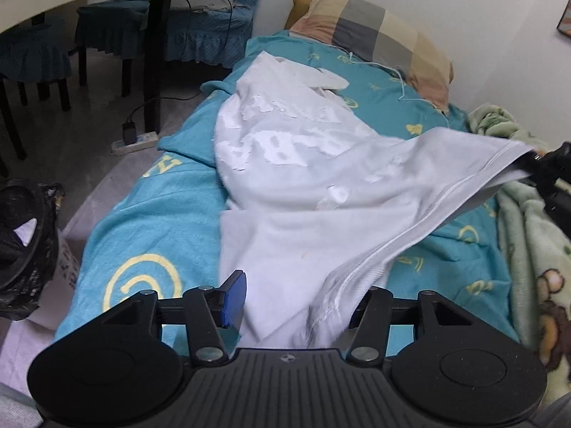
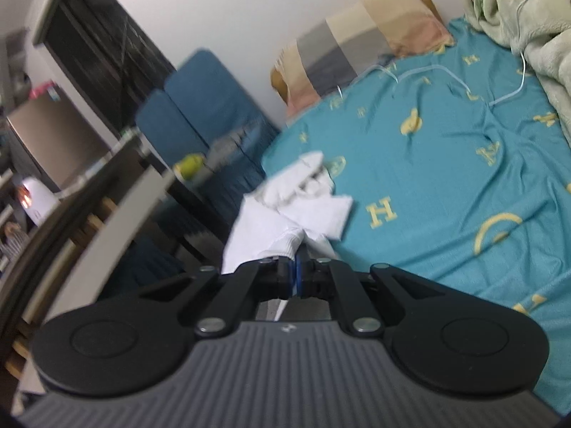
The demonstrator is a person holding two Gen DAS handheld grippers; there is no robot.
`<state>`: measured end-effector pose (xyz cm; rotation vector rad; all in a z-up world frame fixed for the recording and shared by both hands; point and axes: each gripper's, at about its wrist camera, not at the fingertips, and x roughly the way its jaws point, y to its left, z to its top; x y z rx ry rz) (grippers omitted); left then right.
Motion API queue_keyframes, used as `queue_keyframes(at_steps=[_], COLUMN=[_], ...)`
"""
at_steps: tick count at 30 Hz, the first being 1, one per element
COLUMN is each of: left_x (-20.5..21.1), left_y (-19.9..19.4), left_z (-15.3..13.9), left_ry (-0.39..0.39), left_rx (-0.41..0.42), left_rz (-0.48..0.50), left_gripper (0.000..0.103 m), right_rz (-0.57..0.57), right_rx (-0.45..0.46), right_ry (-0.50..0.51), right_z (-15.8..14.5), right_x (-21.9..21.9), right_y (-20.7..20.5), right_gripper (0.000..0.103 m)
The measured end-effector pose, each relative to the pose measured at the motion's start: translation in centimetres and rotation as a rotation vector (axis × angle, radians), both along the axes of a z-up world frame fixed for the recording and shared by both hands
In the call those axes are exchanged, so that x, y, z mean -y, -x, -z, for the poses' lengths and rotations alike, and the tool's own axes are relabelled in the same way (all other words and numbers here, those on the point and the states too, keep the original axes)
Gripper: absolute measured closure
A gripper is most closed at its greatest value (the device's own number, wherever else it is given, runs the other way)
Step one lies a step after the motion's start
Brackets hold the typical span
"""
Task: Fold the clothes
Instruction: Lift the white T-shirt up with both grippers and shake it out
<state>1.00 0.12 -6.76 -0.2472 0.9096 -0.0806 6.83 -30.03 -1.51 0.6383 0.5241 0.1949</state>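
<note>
Your white T-shirt (image 1: 303, 178) lies spread along the middle of the teal bedsheet (image 1: 142, 221), its near end bunched between the fingers of your left gripper (image 1: 296, 303). That gripper stands partly open: the blue pad (image 1: 233, 299) on one side is clear of the cloth, and the other finger is hidden under the fabric, so no grip is shown there. The shirt's far right corner is lifted off the bed and stretched toward your right gripper (image 1: 546, 164), seen at the edge of the left wrist view.

In the right wrist view your right gripper (image 2: 298, 274) is closed tight on a fold of the white T-shirt (image 2: 285, 214), the cloth pinched between the blue pads and trailing away from the fingertips over the bed's edge.

Writing: the shirt carries large pale lettering showing through; "BA" is legible, the rest is broken and cannot be read. The bedsheet is printed with yellow "H" letters (image 2: 382, 212) and yellow ring motifs (image 1: 142, 281); no brand name is readable.

Around the shirt: a checked pillow (image 1: 374, 35) sits at the head of the bed against the wall. A pale green blanket (image 1: 528, 235) with a bear print lies along the right side. A power strip (image 1: 134, 141) sits on the floor to the left, near blue-covered chairs (image 1: 200, 25). A black bin bag (image 1: 25, 235) stands at the left edge.
</note>
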Motion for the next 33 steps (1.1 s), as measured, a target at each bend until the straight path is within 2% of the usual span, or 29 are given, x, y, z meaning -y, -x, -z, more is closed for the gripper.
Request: queue_keyframes(at_steps=[4, 7, 9, 11, 13, 18, 21, 23, 27, 33], left_x=[-0.1, 0.2, 0.5, 0.7, 0.5, -0.8, -1.9, -2.7, -4.3, -3.8], left_y=[0.7, 1.2, 1.6, 2.0, 2.3, 2.7, 3.0, 3.5, 3.7, 4.6], left_z=[-0.3, -0.7, -1.3, -1.8, -2.4, -4.5, -6.0, -7.5, -12.3, -22.7], left_ry=[-0.021, -0.053, -0.073, -0.090, -0.090, -0.042, 0.004, 0.018, 0.079, 0.065], left_rx=[-0.019, 0.003, 0.038, 0.075, 0.122, 0.250, 0.313, 0.362, 0.442, 0.607], left_rz=[-0.029, -0.039, -0.040, -0.037, -0.038, -0.091, -0.113, -0.124, -0.136, -0.084], left_gripper=[0.048, 0.056, 0.063, 0.078, 0.085, 0.092, 0.095, 0.096, 0.097, 0.097], right_rz=[0.058, 0.086, 0.097, 0.108, 0.127, 0.175, 0.196, 0.211, 0.246, 0.294], right_rx=[0.017, 0.022, 0.038, 0.052, 0.059, 0.121, 0.173, 0.204, 0.256, 0.349], right_ry=[-0.011, -0.005, 0.009, 0.025, 0.061, 0.146, 0.153, 0.146, 0.126, 0.087], right_z=[-0.1, 0.0, -0.1, -0.3, -0.4, -0.8, -1.6, -2.5, -4.7, -10.7], right_x=[0.8, 1.1, 0.9, 0.9, 0.6, -0.3, -0.7, -1.2, -2.2, -2.4], right_y=[0.4, 0.6, 0.9, 1.1, 1.4, 2.6, 3.5, 4.2, 6.1, 9.2], right_gripper=[0.098, 0.098, 0.098, 0.098, 0.098, 0.098, 0.098, 0.098, 0.098, 0.098])
